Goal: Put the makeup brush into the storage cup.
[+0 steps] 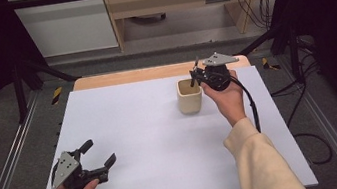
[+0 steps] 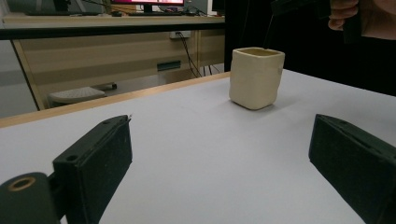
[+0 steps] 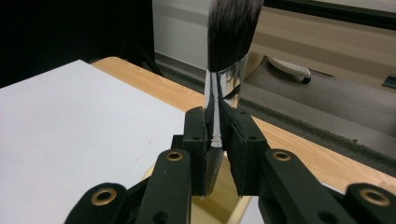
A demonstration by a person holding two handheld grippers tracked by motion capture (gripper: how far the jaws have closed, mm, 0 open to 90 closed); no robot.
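Half the brush (image 3: pixel 227 51) is hidden below the clamped right gripper (image 3: pixel 217 140); dark bristles, shiny metal collar. Squarish cream cup (image 1: pixel 190 95). Left gripper (image 1: pixel 99 158) gapes empty.

A cream cup (image 1: pixel 190 96) stands right of centre on a pale lavender-white table sheet (image 1: pixel 136 129), which has a light wood edge along the top. The brush (image 3: pixel 229 51) at top centre has dark bristles tipped grey over a shiny silver ferrule. Both the right gripper (image 3: pixel 218 140) and the left gripper (image 1: pixel 98 160) are black with brass-coloured rivets. The sleeve (image 1: pixel 262 161) at lower right is cream.
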